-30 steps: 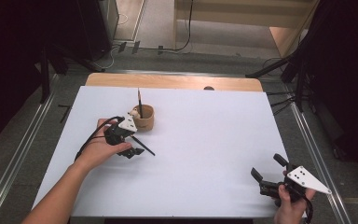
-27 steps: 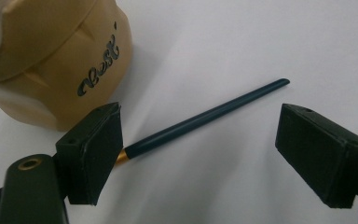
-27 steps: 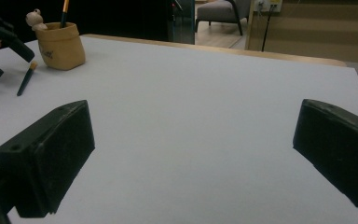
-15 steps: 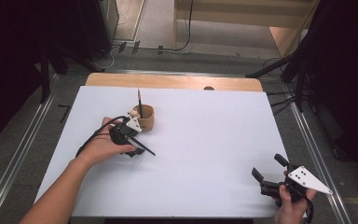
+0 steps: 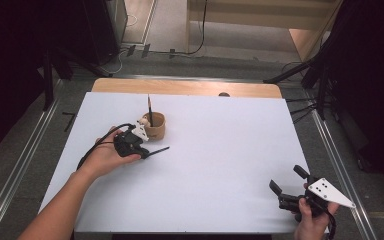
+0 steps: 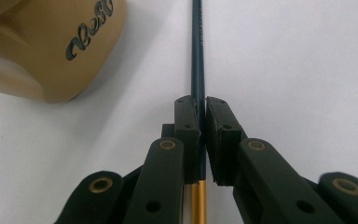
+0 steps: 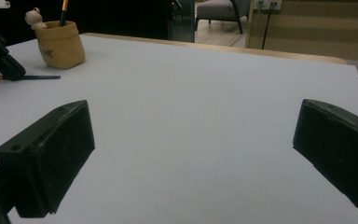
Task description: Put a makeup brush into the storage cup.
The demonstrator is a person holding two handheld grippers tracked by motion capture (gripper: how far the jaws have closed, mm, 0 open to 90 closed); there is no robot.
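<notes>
Left claw (image 6: 202,140) is clamped tight on a dark pencil (image 6: 197,56) lying flat on the white desk (image 5: 220,165), tan pencil cup (image 5: 154,126) just beside it, while the right claw (image 7: 191,163) sits wide open well apart.

The table (image 5: 215,165) has a white top, and a strip of bare wood shows along its far edge. On it, at the far left, stands a tan cup (image 5: 155,126) with one pencil upright inside. Just near of the cup, a dark pencil (image 5: 156,150) lies on the white surface.
</notes>
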